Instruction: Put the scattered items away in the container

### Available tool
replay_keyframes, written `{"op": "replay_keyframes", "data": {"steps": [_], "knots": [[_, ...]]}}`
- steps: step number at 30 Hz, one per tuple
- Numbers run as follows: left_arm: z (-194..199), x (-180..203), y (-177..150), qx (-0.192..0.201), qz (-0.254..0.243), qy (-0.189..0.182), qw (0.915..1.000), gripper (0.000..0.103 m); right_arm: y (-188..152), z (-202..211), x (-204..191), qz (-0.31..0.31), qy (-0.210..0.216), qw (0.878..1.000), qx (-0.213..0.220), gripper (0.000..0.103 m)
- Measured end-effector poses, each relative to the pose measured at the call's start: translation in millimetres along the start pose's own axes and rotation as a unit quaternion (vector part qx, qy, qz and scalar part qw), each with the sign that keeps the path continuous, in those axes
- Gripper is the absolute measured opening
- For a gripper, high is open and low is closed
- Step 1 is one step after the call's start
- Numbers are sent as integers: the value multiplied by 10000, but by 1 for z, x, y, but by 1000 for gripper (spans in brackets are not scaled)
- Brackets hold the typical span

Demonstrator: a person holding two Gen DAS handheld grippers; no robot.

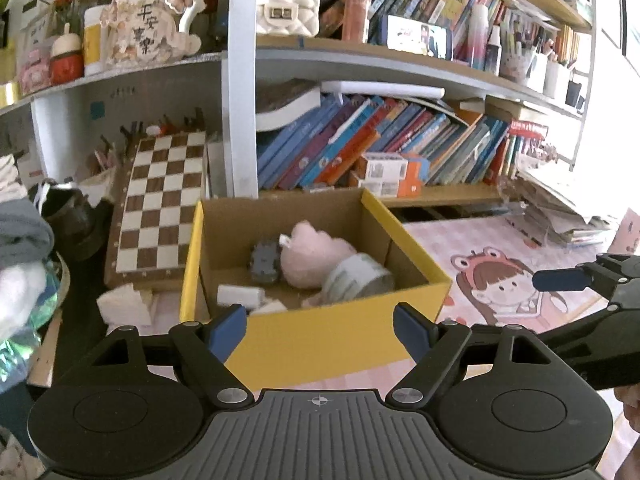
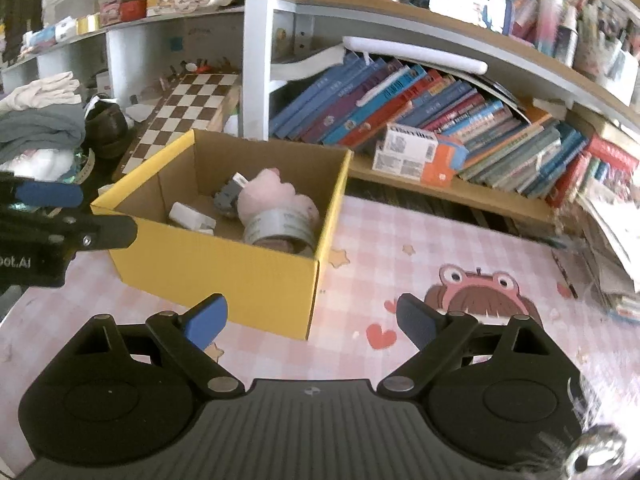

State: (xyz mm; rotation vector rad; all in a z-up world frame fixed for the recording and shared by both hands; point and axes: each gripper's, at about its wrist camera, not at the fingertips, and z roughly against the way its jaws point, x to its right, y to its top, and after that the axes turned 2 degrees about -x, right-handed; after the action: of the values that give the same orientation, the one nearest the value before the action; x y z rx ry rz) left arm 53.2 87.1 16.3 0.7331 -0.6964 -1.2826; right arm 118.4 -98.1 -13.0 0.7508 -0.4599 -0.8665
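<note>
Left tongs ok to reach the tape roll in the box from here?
Probably yes. The left tongs are open and empty at the yellow box's near wall; the box is open-topped and the tape roll lies uncovered against the pink plush.

A home, likely a child's room: crowded shelves of leaning picture books (image 1: 360, 144) on the far side, a rabbit figurine (image 1: 146, 16) up left, a chessboard (image 1: 160, 200), and a pink cartoon mat (image 2: 440, 264) nearby.
</note>
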Motion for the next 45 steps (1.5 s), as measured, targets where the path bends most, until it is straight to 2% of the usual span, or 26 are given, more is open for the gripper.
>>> {"op": "replay_keyframes", "data": {"steps": [18,21,23,28,32,45], "knots": [[5,15,-28,-281,42,28,9996,83,-43,16,11,-701,-353,9965,-285,94],[6,21,-33,-317,23,46,9995,86,-48,17,12,-796,-443,9954,-310,95],[6,26,-38,-357,-28,36,9994,90,-51,18,11,-801,-506,9950,-304,98],[2,36,-44,-531,-241,30,9983,90,-57,17,10,-799,-646,9942,-320,99],[-1,37,-46,-594,-267,47,9979,95,-58,18,9,-814,-657,9940,-330,99],[-8,35,-48,-743,-191,54,9970,96,-59,17,12,-755,-615,9946,-357,100]]}}
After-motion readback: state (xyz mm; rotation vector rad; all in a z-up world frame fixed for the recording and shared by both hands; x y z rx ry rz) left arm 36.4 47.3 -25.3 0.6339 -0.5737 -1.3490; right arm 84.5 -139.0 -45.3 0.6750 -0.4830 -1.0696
